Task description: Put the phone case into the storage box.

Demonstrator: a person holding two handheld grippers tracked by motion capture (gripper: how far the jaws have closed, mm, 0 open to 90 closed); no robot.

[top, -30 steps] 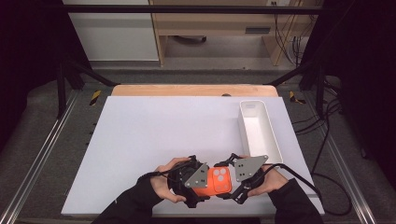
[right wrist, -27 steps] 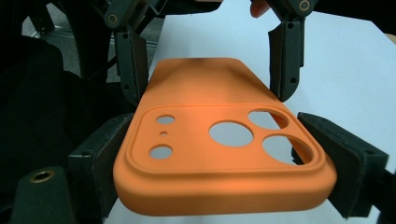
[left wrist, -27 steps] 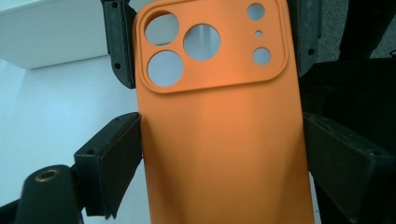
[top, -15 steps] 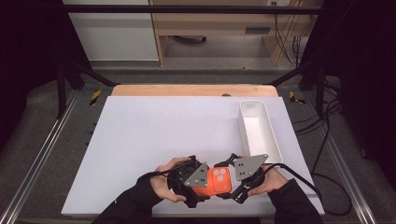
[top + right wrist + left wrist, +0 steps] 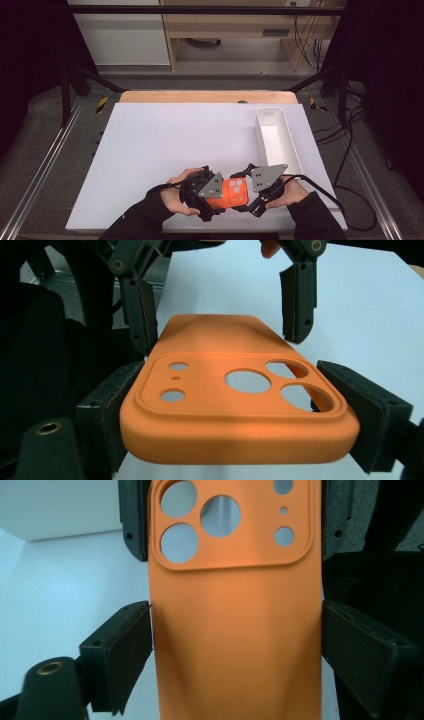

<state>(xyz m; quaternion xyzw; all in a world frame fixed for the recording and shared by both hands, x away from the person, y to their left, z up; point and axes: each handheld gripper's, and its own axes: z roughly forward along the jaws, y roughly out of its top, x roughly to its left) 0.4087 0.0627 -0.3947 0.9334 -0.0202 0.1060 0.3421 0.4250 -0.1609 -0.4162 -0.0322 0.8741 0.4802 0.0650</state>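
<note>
An orange phone case (image 5: 235, 192) was held above the white table (image 5: 165, 145), near its front edge. The left gripper (image 5: 235, 630) and right gripper (image 5: 240, 410) each clamped one end. A white bin (image 5: 277, 137) stood nearby, empty. The left gripper view showed 3 large lens holes.

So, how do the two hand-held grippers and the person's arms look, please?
Each hand-held gripper is black, with two flat rectangular jaws and a grey three-cornered plate on top: left hand-held gripper, right hand-held gripper. A black cable trails from the right one. The person wears long dark sleeves.
</note>
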